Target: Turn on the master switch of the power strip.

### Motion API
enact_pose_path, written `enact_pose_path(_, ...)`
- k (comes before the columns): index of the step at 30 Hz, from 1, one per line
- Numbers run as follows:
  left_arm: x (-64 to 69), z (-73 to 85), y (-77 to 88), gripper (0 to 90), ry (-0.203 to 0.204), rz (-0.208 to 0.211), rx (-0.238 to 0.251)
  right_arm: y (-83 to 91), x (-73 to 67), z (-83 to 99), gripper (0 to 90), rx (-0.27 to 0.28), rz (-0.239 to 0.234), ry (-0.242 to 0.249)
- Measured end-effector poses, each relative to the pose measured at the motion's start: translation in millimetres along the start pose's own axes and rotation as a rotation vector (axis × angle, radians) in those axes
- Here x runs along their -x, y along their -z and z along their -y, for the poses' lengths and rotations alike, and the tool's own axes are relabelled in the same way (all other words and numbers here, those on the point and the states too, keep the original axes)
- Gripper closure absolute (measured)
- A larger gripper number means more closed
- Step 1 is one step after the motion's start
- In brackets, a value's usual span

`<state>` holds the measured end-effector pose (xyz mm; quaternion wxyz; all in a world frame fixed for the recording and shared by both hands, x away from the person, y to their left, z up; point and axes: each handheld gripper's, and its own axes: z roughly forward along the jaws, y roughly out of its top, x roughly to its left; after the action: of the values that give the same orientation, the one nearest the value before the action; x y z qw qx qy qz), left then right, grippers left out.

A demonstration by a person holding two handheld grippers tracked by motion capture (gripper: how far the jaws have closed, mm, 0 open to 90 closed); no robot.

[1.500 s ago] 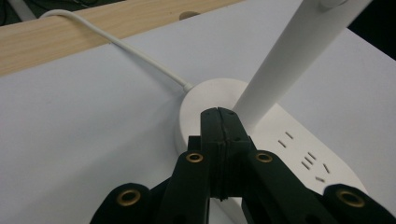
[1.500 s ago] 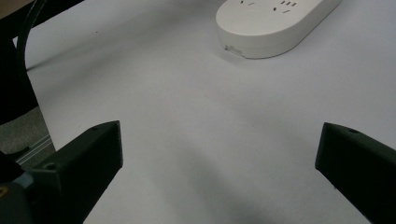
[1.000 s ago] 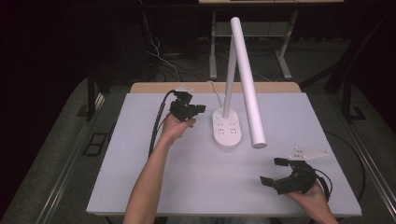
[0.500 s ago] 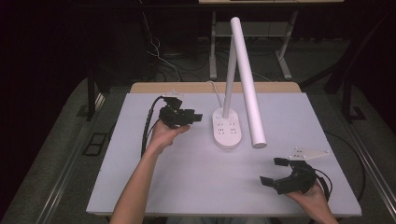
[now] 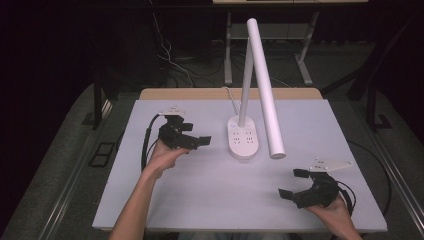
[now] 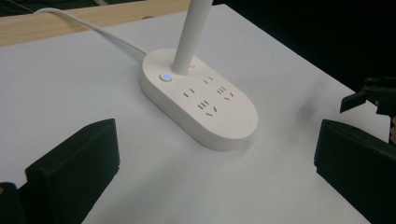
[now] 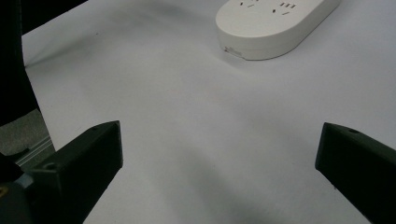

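Observation:
A white desk lamp stands mid-table on an oval base point(image 5: 243, 140) with sockets; its long tube head point(image 5: 265, 85) slants down to the right. My left gripper point(image 5: 195, 135) is open, just left of the base and pointing at it, holding nothing. In the left gripper view the base point(image 6: 201, 102) lies ahead between the wide-set jaws, and a small button point(image 6: 165, 77) by the stem glows blue. My right gripper point(image 5: 292, 183) rests open near the front right of the table. Its view has the base point(image 7: 275, 23) far ahead.
The white table top point(image 5: 200, 200) has a wooden strip point(image 5: 200, 94) along its back edge. The lamp's white cable point(image 6: 102, 32) runs off over that edge. Dark floor, table legs and cables lie beyond. The right gripper point(image 6: 373, 93) appears at the left gripper view's edge.
My left gripper has drawn back from the lamp base, moving left and toward the person. The right gripper has stayed put.

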<state>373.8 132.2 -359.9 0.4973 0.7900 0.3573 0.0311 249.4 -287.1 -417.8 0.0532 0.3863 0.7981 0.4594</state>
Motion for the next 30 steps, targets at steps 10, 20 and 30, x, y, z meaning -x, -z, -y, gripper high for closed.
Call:
enact_pose_path(10, 9.9, 26.8, 20.9, 0.0, 0.0, -0.023, 0.034, 0.4, 0.2, -0.3, 0.2, 0.004, 0.003, -0.003)
enact_pose_path(20, 19.6, 59.4, 33.7, 0.0, 0.001, -0.028, 0.063, 0.1, 0.2, -0.3, 0.2, 0.003, 0.004, -0.005)
enact_pose_path(30, 31.4, 98.5, 45.4, 0.0, 0.017, -0.038, 0.083, -1.1, -1.5, -0.1, 0.2, -0.001, 0.001, -0.01)
